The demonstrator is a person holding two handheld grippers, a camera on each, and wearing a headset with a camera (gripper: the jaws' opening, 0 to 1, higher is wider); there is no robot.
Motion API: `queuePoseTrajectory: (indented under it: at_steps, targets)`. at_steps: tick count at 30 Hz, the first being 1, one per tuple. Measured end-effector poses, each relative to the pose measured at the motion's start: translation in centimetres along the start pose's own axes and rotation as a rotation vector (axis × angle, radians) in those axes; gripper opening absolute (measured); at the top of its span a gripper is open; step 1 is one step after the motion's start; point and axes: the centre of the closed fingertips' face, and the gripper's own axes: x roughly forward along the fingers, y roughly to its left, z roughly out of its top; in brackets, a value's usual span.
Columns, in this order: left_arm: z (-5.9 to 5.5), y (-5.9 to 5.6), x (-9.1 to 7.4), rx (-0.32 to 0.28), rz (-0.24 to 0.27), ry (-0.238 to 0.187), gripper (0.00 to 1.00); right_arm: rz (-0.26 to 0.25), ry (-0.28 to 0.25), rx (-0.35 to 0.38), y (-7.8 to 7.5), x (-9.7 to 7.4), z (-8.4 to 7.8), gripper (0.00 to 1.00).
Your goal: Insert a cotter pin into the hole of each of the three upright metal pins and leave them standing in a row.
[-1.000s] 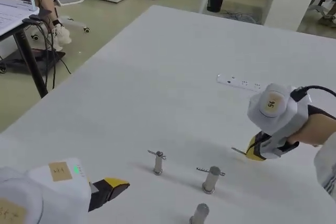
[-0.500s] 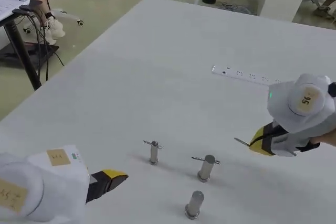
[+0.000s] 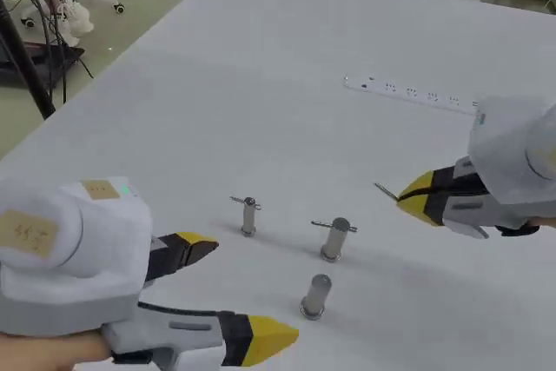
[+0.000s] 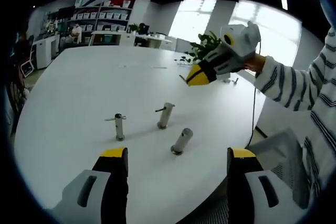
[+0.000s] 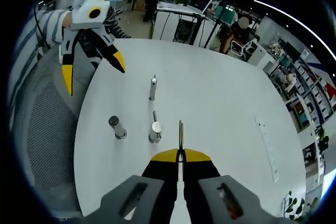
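Sadly, the tan sticker (image 3: 29, 233) on the left gripper (image 3: 254, 289) is unreadable.

Head view: looks steeply down on the white table (image 3: 261, 84) from close above. Both gripper views: face low across it from opposite sides, sharing the three metal pins (image 3: 330, 239).

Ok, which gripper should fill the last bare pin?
Right. The right gripper is shut on a cotter pin, pointing toward the bare pin; the left gripper is open and empty.
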Motion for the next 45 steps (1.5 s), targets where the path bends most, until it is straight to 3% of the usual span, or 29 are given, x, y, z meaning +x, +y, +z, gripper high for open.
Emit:
queuePoseTrajectory:
  at_steps: [7,15,22,30,33,40,43,45]
  targets:
    - [1.7,-0.7,0.5,-0.004,-0.055,-0.03,0.65,-0.079,-0.062,0.018,0.3,-1.1,0.9,0.0]
    - [3.6,-1.3,1.0,0.064,-0.087,-0.035,0.64,-0.135,-0.096,0.011,1.5,-2.0,2.1,0.0]
    - [4.4,-1.7,1.4,0.112,-0.125,-0.032,0.64,-0.161,-0.116,0.023,2.6,-2.4,2.6,0.0]
    - [4.8,-2.0,1.4,0.131,-0.146,-0.03,0.61,-0.156,-0.108,0.043,4.6,-2.5,2.4,0.0]
    - [5.5,-1.9,1.1,0.119,-0.153,-0.055,0.61,-0.157,-0.11,0.056,5.1,-2.7,2.5,0.0]
    - [5.8,-2.2,0.9,0.093,-0.204,-0.05,0.59,-0.183,-0.131,0.05,5.7,-2.9,3.1,0.0]
    - [6.0,-2.3,1.0,0.02,-0.228,-0.043,0.44,-0.216,-0.146,0.037,5.8,-3.1,3.6,0.0]
    - [6.4,-2.1,1.1,0.022,-0.229,-0.057,0.36,-0.227,-0.155,0.038,6.0,-3.2,3.8,0.0]
